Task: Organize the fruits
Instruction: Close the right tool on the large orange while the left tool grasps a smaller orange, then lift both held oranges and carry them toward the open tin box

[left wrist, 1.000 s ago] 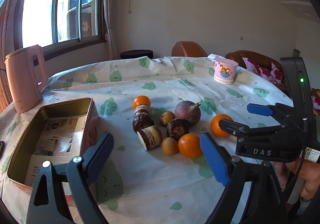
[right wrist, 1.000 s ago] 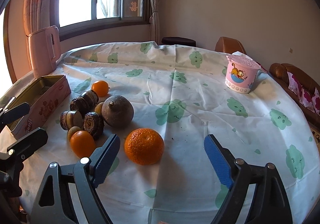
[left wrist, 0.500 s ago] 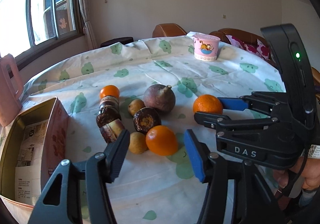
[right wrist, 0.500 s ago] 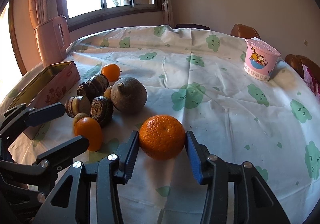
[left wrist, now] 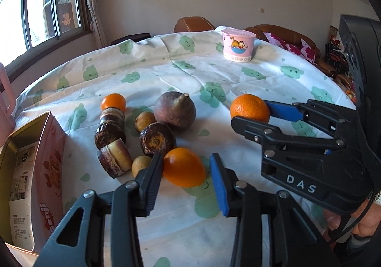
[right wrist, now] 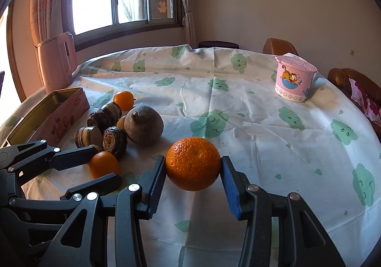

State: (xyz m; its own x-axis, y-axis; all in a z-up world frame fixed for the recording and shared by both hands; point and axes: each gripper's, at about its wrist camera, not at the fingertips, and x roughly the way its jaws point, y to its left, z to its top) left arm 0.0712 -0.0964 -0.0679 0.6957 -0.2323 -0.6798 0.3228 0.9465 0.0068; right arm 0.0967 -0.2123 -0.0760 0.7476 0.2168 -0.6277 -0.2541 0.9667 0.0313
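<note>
A small smooth orange [left wrist: 183, 167] lies on the tablecloth between the fingers of my left gripper [left wrist: 185, 162]. Its jaws are closing; the left pad touches the fruit and a thin gap shows at the blue right pad. In the right wrist view my right gripper [right wrist: 193, 165] is shut on a larger, pebbly orange [right wrist: 193, 163], both pads against its sides. Behind lie a brown-purple round fruit [left wrist: 174, 111], several dark cut rounds [left wrist: 157, 139], two small tan fruits [left wrist: 145, 118] and another small orange [left wrist: 113, 101].
An open pink tin box [left wrist: 53, 148] lined with paper stands at the left edge of the table. A pink cartoon cup [left wrist: 238, 45] sits at the far right, a pink kettle [right wrist: 57, 59] at the far left. Sofa and chairs ring the table.
My left gripper moved forward and down over the small orange and its jaws narrowed around it. My right gripper's jaws came in onto the larger orange and have held there since.
</note>
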